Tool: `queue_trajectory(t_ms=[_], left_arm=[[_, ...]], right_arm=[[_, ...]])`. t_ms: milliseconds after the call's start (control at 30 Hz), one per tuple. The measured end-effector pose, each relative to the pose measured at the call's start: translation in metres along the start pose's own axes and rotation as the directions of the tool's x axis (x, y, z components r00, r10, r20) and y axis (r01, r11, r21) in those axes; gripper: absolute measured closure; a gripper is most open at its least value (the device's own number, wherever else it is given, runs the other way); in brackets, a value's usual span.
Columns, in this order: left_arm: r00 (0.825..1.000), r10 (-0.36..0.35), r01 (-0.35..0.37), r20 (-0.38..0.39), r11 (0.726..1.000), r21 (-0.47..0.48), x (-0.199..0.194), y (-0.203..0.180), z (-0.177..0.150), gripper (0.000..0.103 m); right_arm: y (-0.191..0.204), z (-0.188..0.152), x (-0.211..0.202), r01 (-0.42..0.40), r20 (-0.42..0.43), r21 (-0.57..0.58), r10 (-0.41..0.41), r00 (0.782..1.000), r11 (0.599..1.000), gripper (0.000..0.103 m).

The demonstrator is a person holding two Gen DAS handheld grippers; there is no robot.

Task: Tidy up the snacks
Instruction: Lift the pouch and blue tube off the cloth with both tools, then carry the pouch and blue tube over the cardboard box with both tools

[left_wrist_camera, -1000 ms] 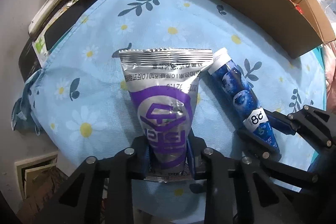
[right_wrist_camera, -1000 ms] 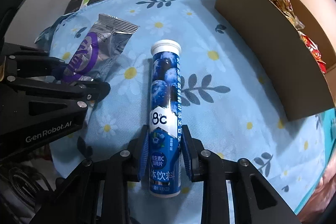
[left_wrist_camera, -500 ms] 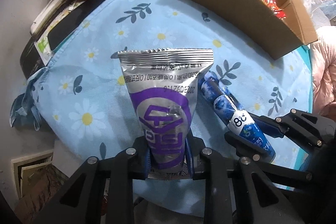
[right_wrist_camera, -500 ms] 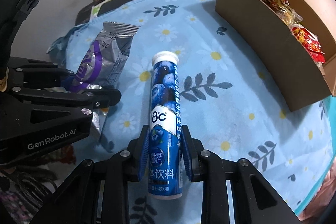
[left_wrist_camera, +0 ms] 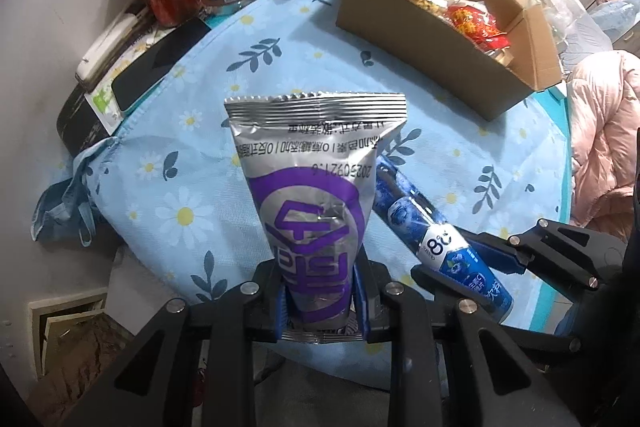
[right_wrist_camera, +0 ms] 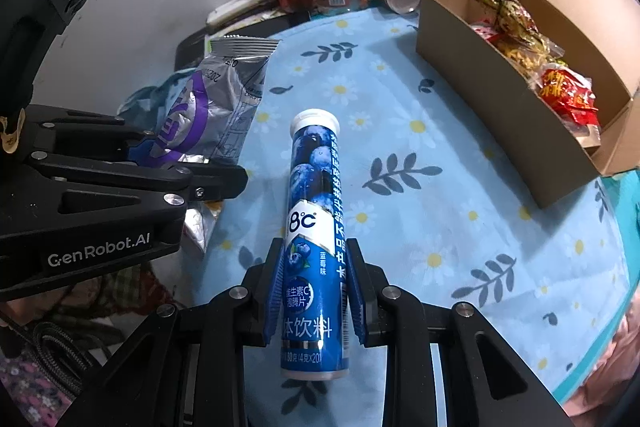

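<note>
So both items are off the daisy-print cloth [left_wrist_camera: 280, 27] now: left gripper [left_wrist_camera: 320, 301] pinching the silver-purple snack pouch [left_wrist_camera: 316, 187], right gripper [right_wrist_camera: 316, 301] clamped on the blue tablet tube [right_wrist_camera: 314, 187]. Both came up together, so the cardboard snack box [right_wrist_camera: 480, 99] at far right looks next.

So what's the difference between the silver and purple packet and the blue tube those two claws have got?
The silver packet is a flat, crinkly foil pouch with a crimped top edge; the blue tube is a stiff round cylinder with a white cap. The packet carries a purple logo, the tube blueberry pictures. The left claw grips the packet, the right claw the tube. Both are held at one end, above the flowered cloth.
</note>
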State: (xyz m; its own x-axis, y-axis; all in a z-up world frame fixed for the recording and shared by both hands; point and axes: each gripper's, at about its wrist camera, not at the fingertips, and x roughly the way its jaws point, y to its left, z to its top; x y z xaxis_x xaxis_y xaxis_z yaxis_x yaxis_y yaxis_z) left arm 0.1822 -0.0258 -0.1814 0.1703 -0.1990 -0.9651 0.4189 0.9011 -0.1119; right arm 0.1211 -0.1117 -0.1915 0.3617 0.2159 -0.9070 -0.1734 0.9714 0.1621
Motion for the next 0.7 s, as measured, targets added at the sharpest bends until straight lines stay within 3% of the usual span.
queue_trajectory(t_ms=[400, 700], left_arm=[[0.998, -0.019, 0.016, 0.059, 0.998, 0.053, -0.022, -0.025, 0.018, 0.078], [0.993, -0.054, 0.044, 0.108, 0.995, 0.094, -0.034, -0.049, 0.048, 0.078]], right_arm=[[-0.015, 0.009, -0.035, 0.035, 0.059, 0.031, -0.037, 0.998, 0.999, 0.075], [-0.044, 0.025, -0.056, 0.065, 0.092, 0.078, -0.073, 0.993, 0.995, 0.075]])
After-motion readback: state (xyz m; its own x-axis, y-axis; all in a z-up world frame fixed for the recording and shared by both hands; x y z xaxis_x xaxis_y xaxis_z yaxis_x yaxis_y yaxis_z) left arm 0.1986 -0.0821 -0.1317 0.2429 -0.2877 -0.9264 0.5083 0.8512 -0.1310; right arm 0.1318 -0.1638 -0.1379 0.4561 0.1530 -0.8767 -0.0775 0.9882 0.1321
